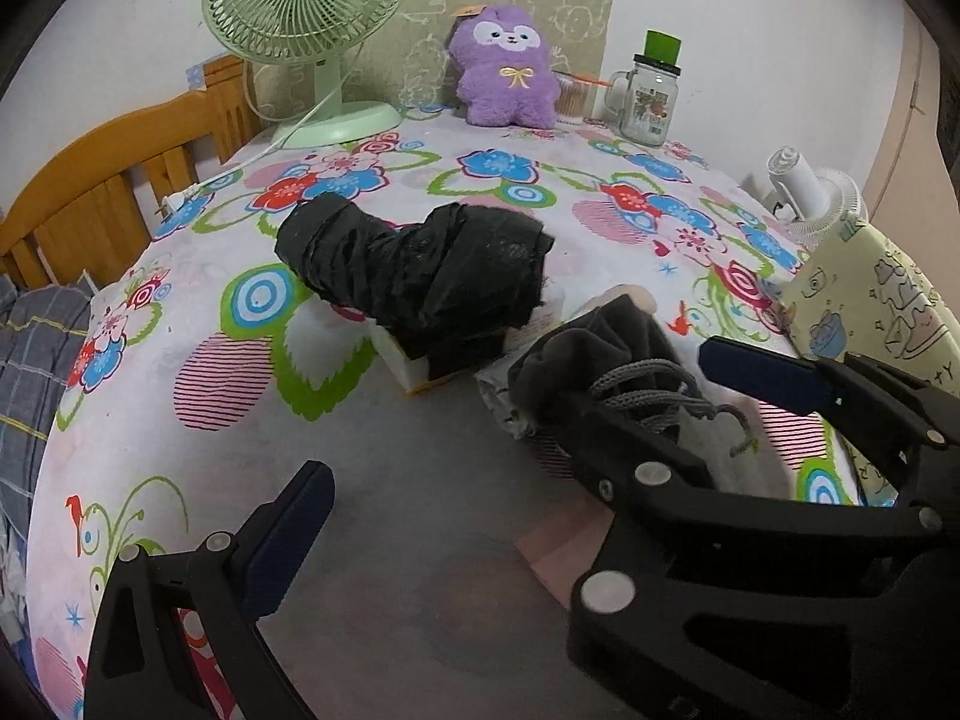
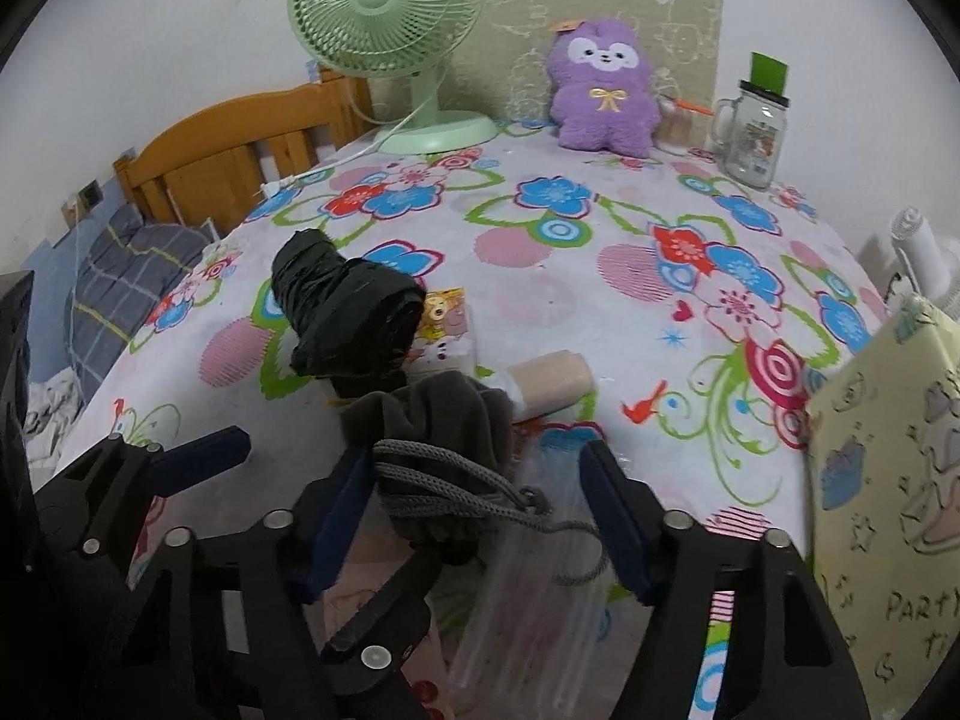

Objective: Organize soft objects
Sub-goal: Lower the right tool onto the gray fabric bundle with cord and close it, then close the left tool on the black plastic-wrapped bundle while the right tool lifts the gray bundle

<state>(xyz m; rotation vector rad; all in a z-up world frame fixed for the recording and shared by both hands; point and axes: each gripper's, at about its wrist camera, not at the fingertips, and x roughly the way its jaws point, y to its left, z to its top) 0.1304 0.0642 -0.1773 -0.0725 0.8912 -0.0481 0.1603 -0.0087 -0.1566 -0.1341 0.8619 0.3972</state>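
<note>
Floral desk (image 2: 540,276). Grey drawstring pouch (image 2: 444,420) at near edge, between spread right tongs (image 2: 480,510), not yet pinched. Left tongs (image 1: 516,414) spread wide, empty. Better to close gently on gathered neck, away from cord.

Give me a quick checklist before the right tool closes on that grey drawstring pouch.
1. Grey drawstring pouch lies between the right tool fingers: ok.
2. Fingers pressing on it: not ok, a gap shows on the right-hand side.
3. Loose cord clear of the fingers: not ok, it trails across toward the right-hand finger.
4. Left tool open and holding nothing: ok.
5. Black wrapped bundle apart from the pouch: cannot tell, they overlap in view.
6. Purple plush toy and green fan well out of the way: ok.
</note>
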